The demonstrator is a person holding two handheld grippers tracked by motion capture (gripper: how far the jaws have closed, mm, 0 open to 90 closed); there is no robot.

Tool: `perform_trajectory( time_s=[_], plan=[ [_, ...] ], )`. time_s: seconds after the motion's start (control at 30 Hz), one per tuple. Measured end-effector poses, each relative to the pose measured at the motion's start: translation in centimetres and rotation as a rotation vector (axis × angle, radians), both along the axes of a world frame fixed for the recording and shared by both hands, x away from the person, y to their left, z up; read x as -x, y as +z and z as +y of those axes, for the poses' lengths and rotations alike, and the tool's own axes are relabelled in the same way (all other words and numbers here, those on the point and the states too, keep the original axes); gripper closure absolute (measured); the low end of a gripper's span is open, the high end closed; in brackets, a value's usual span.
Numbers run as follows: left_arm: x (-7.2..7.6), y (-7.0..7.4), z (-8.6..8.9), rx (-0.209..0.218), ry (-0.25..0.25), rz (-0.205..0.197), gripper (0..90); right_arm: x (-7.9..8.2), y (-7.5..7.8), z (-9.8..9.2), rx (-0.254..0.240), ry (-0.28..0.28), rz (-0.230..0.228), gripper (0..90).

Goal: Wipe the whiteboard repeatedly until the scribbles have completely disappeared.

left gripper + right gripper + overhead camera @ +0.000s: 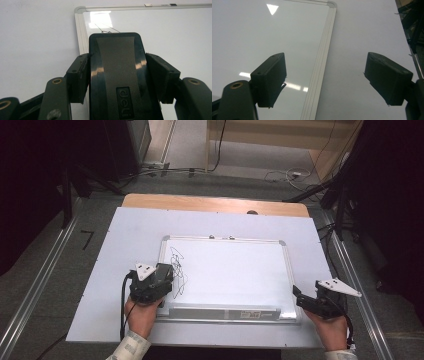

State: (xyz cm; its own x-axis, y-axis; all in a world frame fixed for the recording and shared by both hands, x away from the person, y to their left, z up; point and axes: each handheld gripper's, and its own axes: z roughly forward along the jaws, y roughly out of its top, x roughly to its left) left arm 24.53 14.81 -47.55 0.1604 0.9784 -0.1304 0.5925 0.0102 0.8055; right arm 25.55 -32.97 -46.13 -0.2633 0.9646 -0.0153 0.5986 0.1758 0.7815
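Gripping the black eraser (pixel 117 77) across its two long sides, the left gripper (pixel 151 282) holds it over the lower left part of the whiteboard (pixel 235 270), just beside the board's left frame rail. In the left gripper view both jaws press flat against the eraser's glossy plastic shell, which carries a moulded brand mark near its rear end. The black scribble (pixel 177 267) lies on the board surface immediately ahead of the eraser.

Handling judgement: the eraser appears to be a light, rigid plastic body with smooth, shiny flanks. Such flanks may slip under a side load, so the grasp is best taken at mid-length, as here, with the jaws square to the sides. The wiping face is hidden beneath the shell; whether it touches the board cannot be told.

The whiteboard lies flat on the white sheet (pixel 125 250) that covers the tabletop (pixel 210 202). It looks stiff, thin and light, with a slick face and a metal-coloured frame, so it could slide under a wiping stroke unless steadied at the frame.

The right gripper (pixel 320 302) rests at the board's lower right corner with its jaws spread wide and nothing between them. In the right gripper view the jaws straddle the right frame rail (pixel 322 60), one over the board, one over the sheet.
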Motion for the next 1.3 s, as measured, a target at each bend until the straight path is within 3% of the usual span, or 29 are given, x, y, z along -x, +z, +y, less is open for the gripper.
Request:
perform_trajectory(
  time_s=[0.63,1.1,1.3],
  plan=[
    [-1.1,0.5,0.0,0.005,-0.004,-0.008,38.6,0.1,0.0,-0.1,0.005,-0.01,0.002,16.3],
    [-4.5,0.2,-1.0,-0.002,0.019,0.021,38.6,0.1,0.0,-0.1,0.002,-0.012,0.002,16.3],
    [-5.2,0.1,-1.5,-0.009,0.019,0.027,38.6,0.1,0.0,-0.1,0.002,-0.01,0.002,16.3]
  ],
)
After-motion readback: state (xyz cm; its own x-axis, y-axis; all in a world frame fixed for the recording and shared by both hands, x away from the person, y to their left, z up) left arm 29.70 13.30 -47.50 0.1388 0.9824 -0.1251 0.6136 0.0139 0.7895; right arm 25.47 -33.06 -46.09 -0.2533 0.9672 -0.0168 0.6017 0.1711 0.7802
